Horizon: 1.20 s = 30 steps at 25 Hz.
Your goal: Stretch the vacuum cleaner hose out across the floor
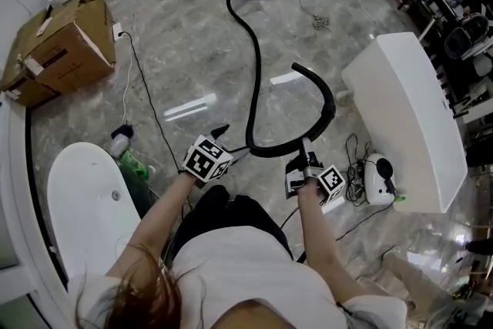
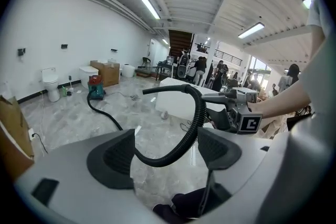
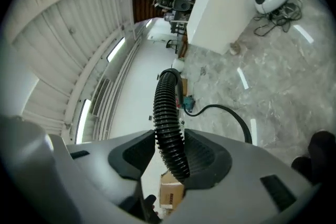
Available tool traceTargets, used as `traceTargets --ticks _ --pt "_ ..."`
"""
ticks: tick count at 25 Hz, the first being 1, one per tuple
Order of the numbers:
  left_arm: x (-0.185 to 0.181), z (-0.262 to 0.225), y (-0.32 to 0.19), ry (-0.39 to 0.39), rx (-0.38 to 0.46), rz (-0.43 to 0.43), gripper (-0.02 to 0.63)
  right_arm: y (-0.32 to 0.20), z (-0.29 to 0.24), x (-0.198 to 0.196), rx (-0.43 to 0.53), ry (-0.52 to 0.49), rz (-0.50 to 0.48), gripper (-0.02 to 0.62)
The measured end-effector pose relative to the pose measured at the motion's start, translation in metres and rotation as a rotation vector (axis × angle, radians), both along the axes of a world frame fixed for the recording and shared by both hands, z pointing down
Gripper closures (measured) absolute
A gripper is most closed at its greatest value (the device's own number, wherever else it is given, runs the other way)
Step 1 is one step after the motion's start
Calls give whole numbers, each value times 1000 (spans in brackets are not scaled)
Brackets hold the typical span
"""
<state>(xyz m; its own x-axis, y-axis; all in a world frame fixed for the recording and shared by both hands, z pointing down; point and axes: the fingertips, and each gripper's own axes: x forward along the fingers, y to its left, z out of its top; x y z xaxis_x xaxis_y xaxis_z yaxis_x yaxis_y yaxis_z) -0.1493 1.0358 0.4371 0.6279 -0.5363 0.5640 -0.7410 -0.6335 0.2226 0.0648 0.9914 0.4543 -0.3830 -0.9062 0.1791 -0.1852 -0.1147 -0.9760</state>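
One hose (image 1: 258, 65), clamped in right claw (image 3: 170, 157), loops before open left claw (image 2: 165, 152).

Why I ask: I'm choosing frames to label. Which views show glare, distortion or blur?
Head view: sharp, edges bowed, ceiling-light streaks glaring on the glossy floor. Left gripper view: strong fisheye with dark corners, bright ceiling lights, hose crisp. Right gripper view: fisheye too, scene tipped sideways, glare streaks on the floor, hose ribs in the right gripper sharp.

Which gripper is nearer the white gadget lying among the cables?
Right. The right gripper, clamped on the hose, is just left of the white gadget; the left gripper sits farther left.
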Motion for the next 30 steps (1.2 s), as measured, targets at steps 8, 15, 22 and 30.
traceTargets --ticks 8,15,22,30 --pt "14 6 -2 6 -13 17 242 16 23 51 -79 -116 180 425" --pt "20 8 -6 17 -21 14 242 16 27 68 -85 -29 153 425" --pt "26 7 -11 15 -14 15 242 0 28 75 -93 -114 248 160" --pt "31 12 -10 22 -30 4 242 -22 -18 76 77 -33 119 127"
